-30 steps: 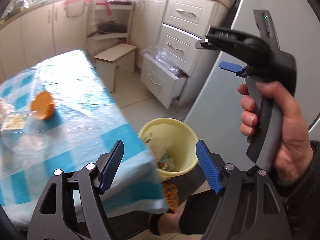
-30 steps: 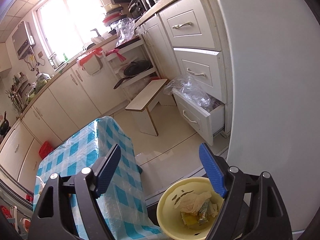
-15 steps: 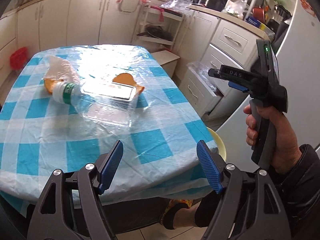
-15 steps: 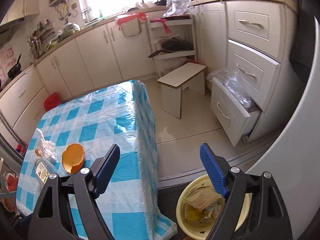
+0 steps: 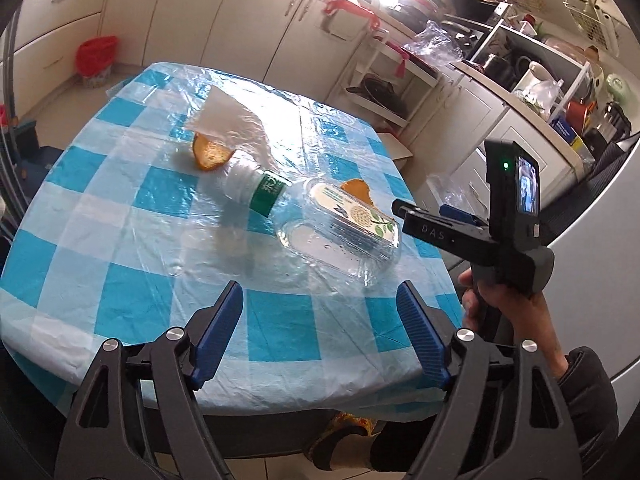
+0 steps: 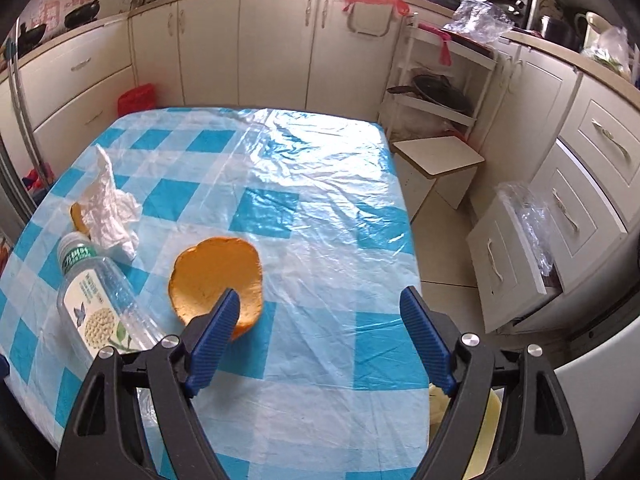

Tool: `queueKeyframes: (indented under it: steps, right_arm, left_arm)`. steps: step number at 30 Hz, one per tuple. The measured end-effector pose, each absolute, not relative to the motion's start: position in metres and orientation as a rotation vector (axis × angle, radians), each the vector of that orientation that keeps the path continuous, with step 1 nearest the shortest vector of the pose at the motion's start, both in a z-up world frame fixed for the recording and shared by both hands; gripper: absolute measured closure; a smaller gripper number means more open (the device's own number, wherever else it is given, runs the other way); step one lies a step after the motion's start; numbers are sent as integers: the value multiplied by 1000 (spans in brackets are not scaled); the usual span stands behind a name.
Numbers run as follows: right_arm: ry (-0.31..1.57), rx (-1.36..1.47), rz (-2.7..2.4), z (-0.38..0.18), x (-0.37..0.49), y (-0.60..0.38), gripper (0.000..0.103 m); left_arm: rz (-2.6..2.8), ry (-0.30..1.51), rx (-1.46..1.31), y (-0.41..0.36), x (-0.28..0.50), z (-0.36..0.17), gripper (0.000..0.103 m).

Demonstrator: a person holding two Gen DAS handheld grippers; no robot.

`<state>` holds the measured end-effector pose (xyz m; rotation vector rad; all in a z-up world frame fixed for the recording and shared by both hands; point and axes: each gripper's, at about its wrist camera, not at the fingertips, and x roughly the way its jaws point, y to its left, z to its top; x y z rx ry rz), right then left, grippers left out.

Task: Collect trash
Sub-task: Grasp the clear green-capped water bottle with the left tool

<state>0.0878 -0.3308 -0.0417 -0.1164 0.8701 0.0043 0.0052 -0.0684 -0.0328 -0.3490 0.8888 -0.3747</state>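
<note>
A clear plastic bottle (image 5: 320,224) with a green neck band lies on its side on the blue checked table (image 5: 120,208). One orange peel (image 5: 358,190) sits just behind it. Another peel (image 5: 210,154) lies farther back under a crumpled white wrapper (image 5: 228,120). My left gripper (image 5: 320,332) hovers over the table's near edge, its jaws opening with nothing between them. In the right wrist view my right gripper (image 6: 320,316) is open and empty, its left finger just in front of the near peel (image 6: 216,276), with the bottle (image 6: 104,300) to the left.
A yellow bin (image 6: 486,432) holding scraps stands on the floor below the table's right corner. Beyond it are a small white stool (image 6: 440,160), an open drawer (image 6: 508,264) stuffed with plastic film, a pan rack (image 6: 436,92) and a red basket (image 6: 136,100).
Both views have swung from the yellow bin and the floor onto the tabletop, and both have rolled level. The bottle, peels and wrapper came into full view. Both grippers stayed empty.
</note>
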Motion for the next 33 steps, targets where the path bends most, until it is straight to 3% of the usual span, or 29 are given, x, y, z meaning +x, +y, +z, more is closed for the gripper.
queueKeyframes:
  steps: [10, 33]
  right_arm:
    - [712, -381, 288, -27, 40, -256, 20]
    - [865, 150, 162, -32, 68, -352, 19]
  left_arm:
    - [-270, 896, -406, -38, 17, -41, 25]
    - [-313, 933, -54, -85, 53, -41, 23]
